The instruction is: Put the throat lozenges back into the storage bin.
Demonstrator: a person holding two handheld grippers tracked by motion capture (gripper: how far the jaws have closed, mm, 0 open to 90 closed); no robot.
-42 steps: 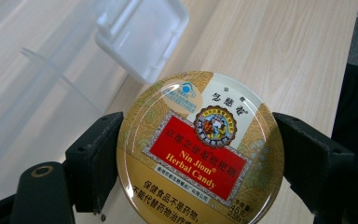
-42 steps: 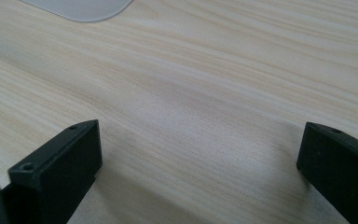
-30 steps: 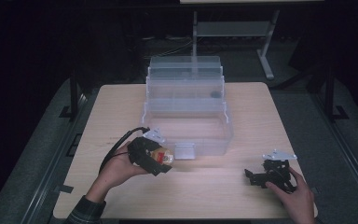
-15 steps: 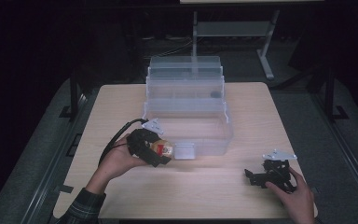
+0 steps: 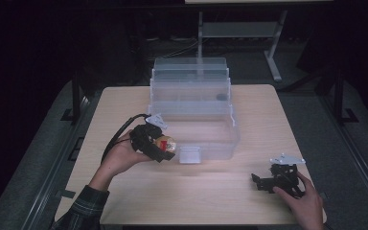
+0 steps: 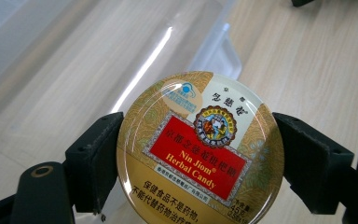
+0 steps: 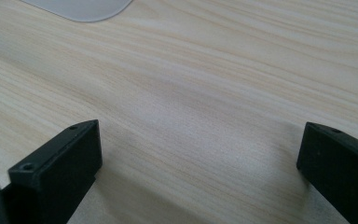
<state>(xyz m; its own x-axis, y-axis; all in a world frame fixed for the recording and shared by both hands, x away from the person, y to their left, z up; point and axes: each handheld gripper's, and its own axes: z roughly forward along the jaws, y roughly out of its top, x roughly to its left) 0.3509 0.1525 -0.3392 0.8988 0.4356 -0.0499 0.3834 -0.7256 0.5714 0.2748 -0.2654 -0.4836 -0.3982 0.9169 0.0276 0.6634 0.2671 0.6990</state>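
Dark lab: lone table (image 5: 124, 110).

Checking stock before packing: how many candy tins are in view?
1. The candy tin is clamped in the left tool at the clear bin's front-left corner. Others could be hidden inside.

"Nin Jiom Herbal Candy" on tin (image 6: 200, 151)

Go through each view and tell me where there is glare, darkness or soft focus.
High view: dark surroundings, with the lit table standing out. Left gripper view: a streak of glare on the clear bin behind the sharp candy tin. Right gripper view: tabletop evenly lit, near jaws slightly soft, faint shadows beneath them.
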